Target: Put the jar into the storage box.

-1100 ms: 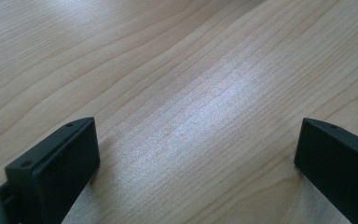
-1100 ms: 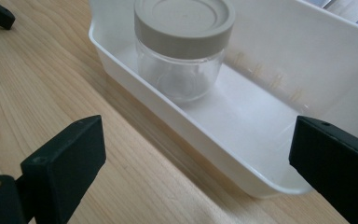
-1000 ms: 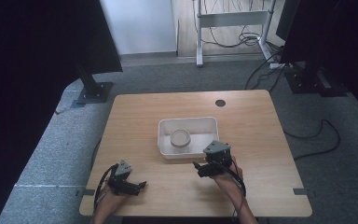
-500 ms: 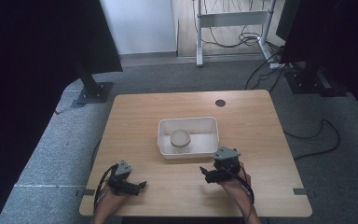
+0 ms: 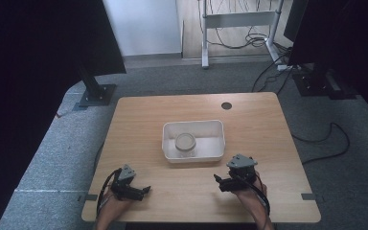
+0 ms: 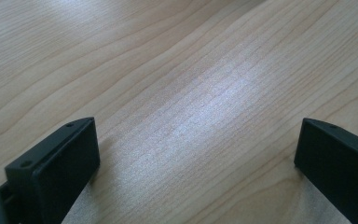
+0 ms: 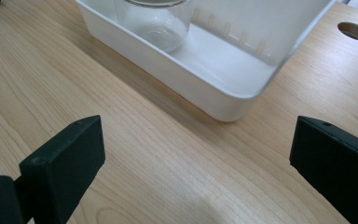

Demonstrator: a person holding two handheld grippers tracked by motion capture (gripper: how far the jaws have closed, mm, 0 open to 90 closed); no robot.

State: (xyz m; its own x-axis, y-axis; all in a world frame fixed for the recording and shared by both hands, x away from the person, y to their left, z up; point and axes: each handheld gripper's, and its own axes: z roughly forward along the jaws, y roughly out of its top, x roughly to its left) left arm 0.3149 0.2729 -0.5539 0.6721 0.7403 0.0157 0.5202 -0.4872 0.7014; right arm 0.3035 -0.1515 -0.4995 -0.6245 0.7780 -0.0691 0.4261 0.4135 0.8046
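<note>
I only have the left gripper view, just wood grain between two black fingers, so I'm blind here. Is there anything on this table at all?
Observer: Yes, a white tray sits mid-table.
Operator: Anything in it?
Observer: A clear glass jar, standing upright in the tray's left part.
Operator: Where's the right gripper?
Observer: The right gripper is near the table's front edge, just in front of the tray's right corner, apart from it.
Operator: Holding something?
Observer: No. Its fingers are spread wide with bare table between them.

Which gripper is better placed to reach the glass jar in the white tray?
Right. The right gripper sits open just beside the white tray holding the glass jar; the left gripper lies farther off.
</note>
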